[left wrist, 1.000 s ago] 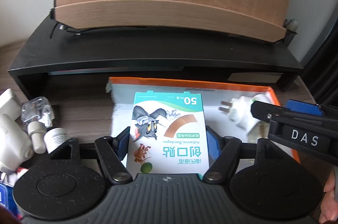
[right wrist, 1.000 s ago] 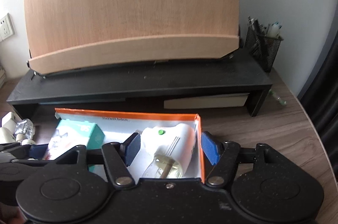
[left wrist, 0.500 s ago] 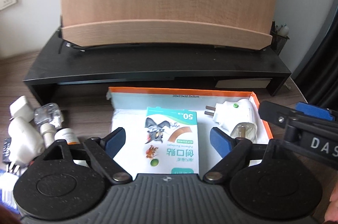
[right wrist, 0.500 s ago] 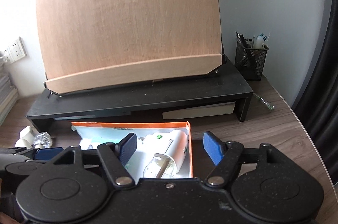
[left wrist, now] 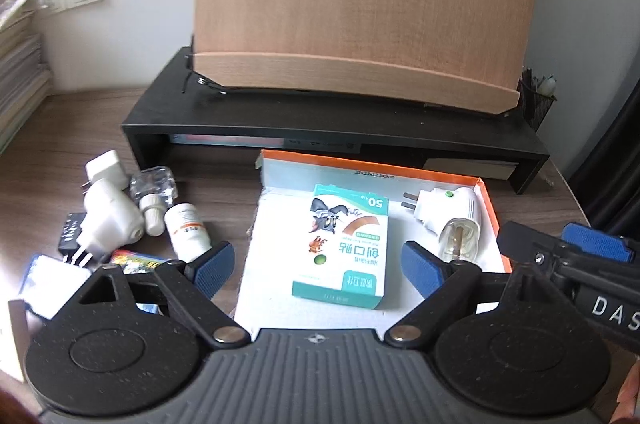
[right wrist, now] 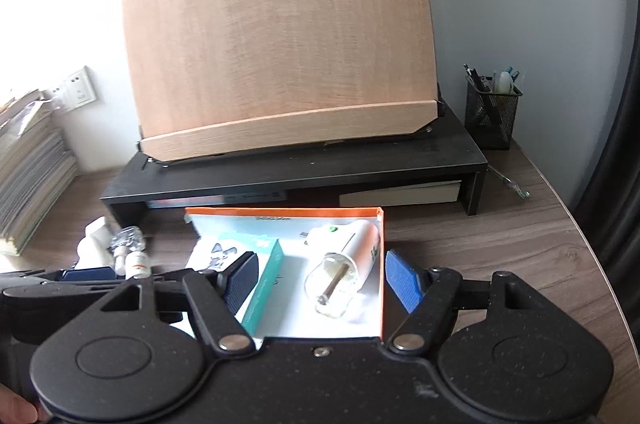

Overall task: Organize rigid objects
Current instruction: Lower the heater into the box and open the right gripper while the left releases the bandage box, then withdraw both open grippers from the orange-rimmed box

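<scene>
An orange-rimmed white box (left wrist: pixel 491 208) (right wrist: pixel 381 264) lies on the desk. In it lie a teal bandage carton (left wrist: pixel 346 248) (right wrist: pixel 262 278) and a white plug-in device with a clear bottle (left wrist: pixel 450 220) (right wrist: pixel 344 262). My left gripper (left wrist: pixel 316 264) is open and empty, raised above the carton. My right gripper (right wrist: pixel 320 278) is open and empty, raised above the plug-in device. Left of the box lie a white plug-in unit (left wrist: pixel 106 220), a clear refill bottle (left wrist: pixel 154 192), a small white medicine bottle (left wrist: pixel 187 230) and a white adapter (left wrist: pixel 105 171).
A black monitor riser (left wrist: pixel 332 128) with a wooden book stand (left wrist: pixel 360 24) stands behind the box. A mesh pen holder (right wrist: pixel 492 112) is at the back right. Stacked books (right wrist: pixel 28 184) sit at far left. A black remote (left wrist: pixel 70 236) and a colourful packet (left wrist: pixel 132 260) lie front left.
Both grippers opened, let go of the carton and the plug-in device, and drew back and up from the box. Both items now rest in the box.
</scene>
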The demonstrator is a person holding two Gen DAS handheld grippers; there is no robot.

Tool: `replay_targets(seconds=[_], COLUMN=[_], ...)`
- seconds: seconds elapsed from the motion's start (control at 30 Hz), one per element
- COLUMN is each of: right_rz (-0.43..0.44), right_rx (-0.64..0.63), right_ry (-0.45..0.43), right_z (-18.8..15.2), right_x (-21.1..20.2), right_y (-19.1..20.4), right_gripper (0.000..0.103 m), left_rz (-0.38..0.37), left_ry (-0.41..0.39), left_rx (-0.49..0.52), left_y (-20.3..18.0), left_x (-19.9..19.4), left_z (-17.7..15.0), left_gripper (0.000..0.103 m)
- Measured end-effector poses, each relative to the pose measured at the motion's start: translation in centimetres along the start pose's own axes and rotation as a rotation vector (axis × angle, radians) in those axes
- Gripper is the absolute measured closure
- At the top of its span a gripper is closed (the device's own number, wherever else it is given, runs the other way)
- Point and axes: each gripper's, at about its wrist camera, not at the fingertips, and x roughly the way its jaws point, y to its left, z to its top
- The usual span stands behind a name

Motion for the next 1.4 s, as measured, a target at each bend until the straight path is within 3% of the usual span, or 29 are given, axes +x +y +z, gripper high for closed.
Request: replay_targets(seconds=[0.47,0.8,1.4], right_rz=[0.107,0.091,0.174], right_rx=[-0.040,-0.057,-0.112], right_ry=[0.033,0.025,0.037], right_z=[-2.0,-2.8,-5.3], right_x=[-1.0,-2.7,-3.7], right_y=[0.8,3.0,14.9], right_gripper=[0.019,0.019,0.019], left_rz=[0.111,0.093,0.173], left_ry=[-0.004,-0.031,-0.049], left_rx=[-0.043,-0.030,-0.072], left_y=[0.7,2.4,13.1], left_x=[-3.0,-4.9,-9.6], left_z=[-2.8,-3.5,-5.4], left_gripper=[0.011,0.011,0.011])
